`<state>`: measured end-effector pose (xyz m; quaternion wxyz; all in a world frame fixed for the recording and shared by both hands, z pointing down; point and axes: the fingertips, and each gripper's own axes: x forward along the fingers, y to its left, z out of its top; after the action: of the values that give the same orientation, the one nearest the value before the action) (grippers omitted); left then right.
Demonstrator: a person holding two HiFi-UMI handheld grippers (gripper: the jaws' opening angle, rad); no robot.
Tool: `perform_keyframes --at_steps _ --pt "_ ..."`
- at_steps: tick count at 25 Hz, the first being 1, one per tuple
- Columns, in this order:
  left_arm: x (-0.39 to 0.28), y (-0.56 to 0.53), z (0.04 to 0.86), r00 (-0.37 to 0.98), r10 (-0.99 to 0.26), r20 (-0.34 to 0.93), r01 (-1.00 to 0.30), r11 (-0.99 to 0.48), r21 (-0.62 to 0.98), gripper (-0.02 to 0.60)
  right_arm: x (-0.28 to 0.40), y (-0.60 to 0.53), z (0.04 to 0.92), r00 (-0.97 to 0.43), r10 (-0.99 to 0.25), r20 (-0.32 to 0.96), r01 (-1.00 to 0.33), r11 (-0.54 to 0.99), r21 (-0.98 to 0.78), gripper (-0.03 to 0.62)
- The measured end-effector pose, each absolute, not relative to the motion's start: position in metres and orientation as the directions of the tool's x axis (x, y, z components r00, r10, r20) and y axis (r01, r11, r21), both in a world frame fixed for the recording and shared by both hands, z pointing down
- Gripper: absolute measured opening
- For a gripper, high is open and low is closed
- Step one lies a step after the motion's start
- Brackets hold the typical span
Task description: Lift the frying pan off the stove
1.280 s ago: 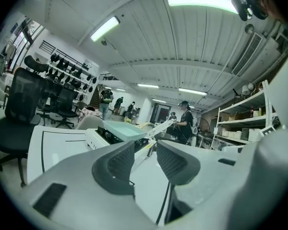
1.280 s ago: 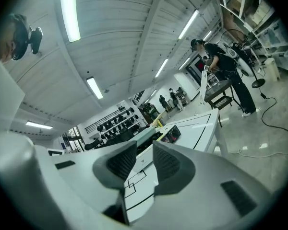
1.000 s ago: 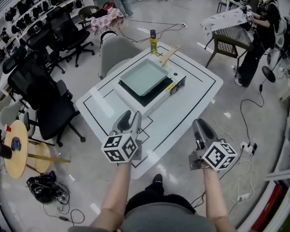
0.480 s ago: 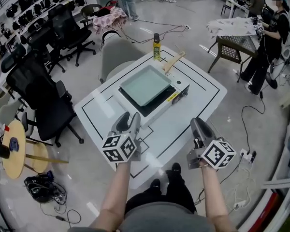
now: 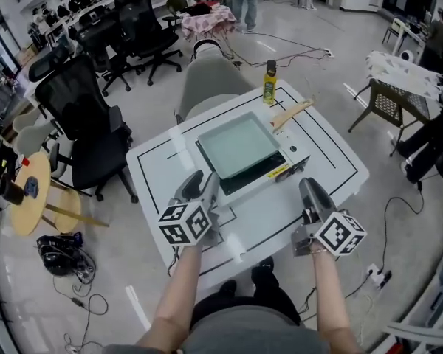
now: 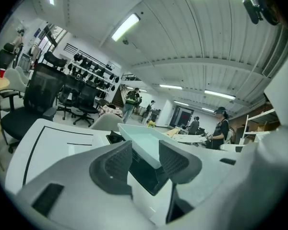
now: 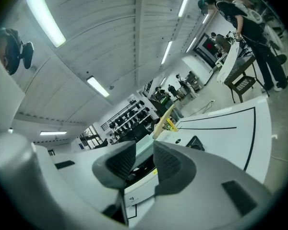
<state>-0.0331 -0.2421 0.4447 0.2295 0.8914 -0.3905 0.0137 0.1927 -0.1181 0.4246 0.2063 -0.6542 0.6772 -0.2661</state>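
Hovering short of the stove [image 5: 284, 170], I see the frying pan [image 5: 238, 144] sitting on it, its wooden handle [image 5: 294, 113] pointing far right. Reach stage, I judge: next comes that handle. My left hand-held gripper [image 5: 203, 182], jaws just opening, holds nothing; my right hand-held gripper [image 5: 308, 187] is part-open and empty.

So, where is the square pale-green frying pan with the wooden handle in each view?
Head view: the square pale-green frying pan, at centre.
Left gripper view: the pan, centre, behind the jaws.
Right gripper view: the pan, low centre, between the jaws.
Shared landmark: the white stove beneath it.
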Motion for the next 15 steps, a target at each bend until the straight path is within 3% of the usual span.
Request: perform_keyframes --at_steps 15 --pt "-0.039 -0.261 0.459 0.489 -0.839 0.239 -0.805 -0.329 0.493 0.176 0.239 -0.194 0.435 -0.266 -0.962 0.067 -0.724 0.153 -0.673 0.106"
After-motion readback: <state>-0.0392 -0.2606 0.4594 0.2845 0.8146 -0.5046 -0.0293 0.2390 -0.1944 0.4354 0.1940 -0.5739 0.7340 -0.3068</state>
